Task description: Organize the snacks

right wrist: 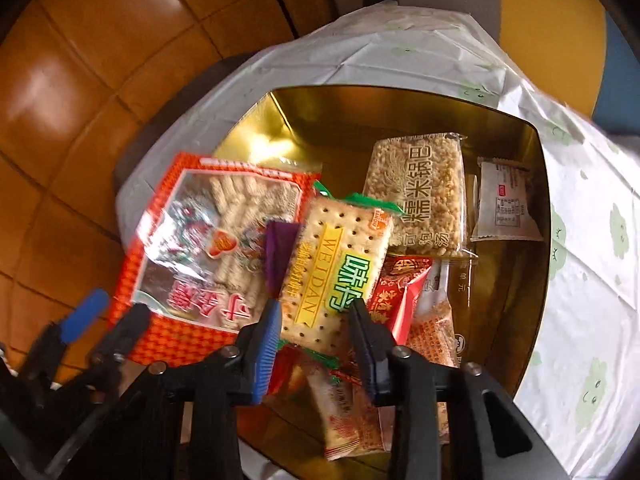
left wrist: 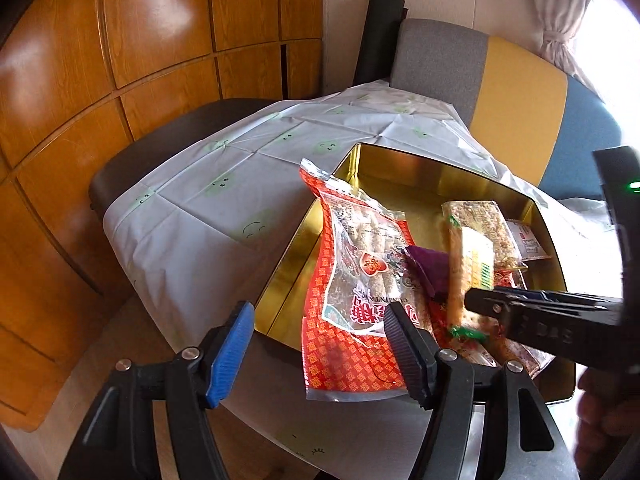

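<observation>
Snacks sit in the gold tin [right wrist: 520, 148] on the desk [left wrist: 192, 208], which has a white cloth over it. Your right gripper [right wrist: 314, 320] has its fingers on both sides of the cracker pack [right wrist: 340, 252]. The fingers are close in on the pack, and it looks like they pinch its near end, but blur makes it hard to be sure. The pack stands tilted over the other snacks in the near part of the tin.

Your left gripper [left wrist: 316, 328] has its fingers spread wide. One finger [left wrist: 404, 344] is right by the big red bag [left wrist: 352, 280], but nothing is held. The red bag hangs half over the left wall of the tin.

To do this step well, hold the cracker pack gently. Crackers break if you squeeze hard. Lay it flat in a bare spot of gold floor, maybe at the far left where the tin looks free. Keep it off the rice cake pack [right wrist: 420, 192] and the small white pack [right wrist: 506, 204]. Then let go slowly. The red bag could slip out, so your left gripper could nudge it in next.
</observation>
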Motion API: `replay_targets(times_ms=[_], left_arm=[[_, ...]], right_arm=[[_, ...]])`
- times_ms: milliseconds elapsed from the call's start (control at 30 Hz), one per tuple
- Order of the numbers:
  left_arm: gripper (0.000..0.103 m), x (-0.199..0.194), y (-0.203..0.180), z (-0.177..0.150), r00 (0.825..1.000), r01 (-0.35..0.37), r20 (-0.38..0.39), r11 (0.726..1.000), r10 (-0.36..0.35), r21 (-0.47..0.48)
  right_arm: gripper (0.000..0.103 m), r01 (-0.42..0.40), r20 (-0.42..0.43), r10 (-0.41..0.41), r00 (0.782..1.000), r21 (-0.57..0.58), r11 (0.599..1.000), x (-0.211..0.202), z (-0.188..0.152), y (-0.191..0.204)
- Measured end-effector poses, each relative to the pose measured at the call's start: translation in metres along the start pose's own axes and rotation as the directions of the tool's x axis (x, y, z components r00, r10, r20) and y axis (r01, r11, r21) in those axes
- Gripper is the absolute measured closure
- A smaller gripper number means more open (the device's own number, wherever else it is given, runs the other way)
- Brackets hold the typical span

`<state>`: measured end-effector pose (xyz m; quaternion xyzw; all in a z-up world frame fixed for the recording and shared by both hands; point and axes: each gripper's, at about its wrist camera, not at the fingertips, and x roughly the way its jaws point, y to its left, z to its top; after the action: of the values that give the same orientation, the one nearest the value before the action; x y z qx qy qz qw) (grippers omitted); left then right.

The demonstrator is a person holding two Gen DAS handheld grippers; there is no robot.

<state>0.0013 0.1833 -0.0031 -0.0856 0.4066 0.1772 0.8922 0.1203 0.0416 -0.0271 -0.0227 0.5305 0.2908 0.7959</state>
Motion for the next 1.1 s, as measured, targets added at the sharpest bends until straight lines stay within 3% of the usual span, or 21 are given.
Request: replay_targets(times_ms=[200,367,533,733,1100], left_arm=[[0.033,-0.005,-0.006,-0.003,1.000,0.009,0.008,1.000,-0.009,0.009],[0.033,-0.012,-0.011,-0.005,0.999,0.023,0.024,1.000,-0.024,0.014],[0.033,-0.019,-0.018,-0.008,0.998,0.048,0.039,0.999,-0.049,0.022],[0.033,-0.031,-0.031,-0.016,0.994,0.091,0.062,0.995,-0.094,0.049],[0.033,-0.046,-0.053,-0.028,0.987,0.134,0.077,0.985,-0.142,0.106]], right_arm=[[0.068,0.004,0.044,-0.004,0.999,0.003,1.000,-0.001,-0.001,-0.006],[0.062,0.025,0.124,-0.025,0.992,-0.004,1.000,-0.028,-0.014,-0.007],[0.056,0.127,0.236,-0.134,0.963,0.043,0.991,-0.059,-0.040,-0.012],[0.056,0.226,0.286,-0.254,0.924,0.129,0.966,-0.085,-0.075,-0.029],[0.056,0.275,0.310,-0.317,0.897,0.172,0.946,-0.101,-0.105,-0.041]])
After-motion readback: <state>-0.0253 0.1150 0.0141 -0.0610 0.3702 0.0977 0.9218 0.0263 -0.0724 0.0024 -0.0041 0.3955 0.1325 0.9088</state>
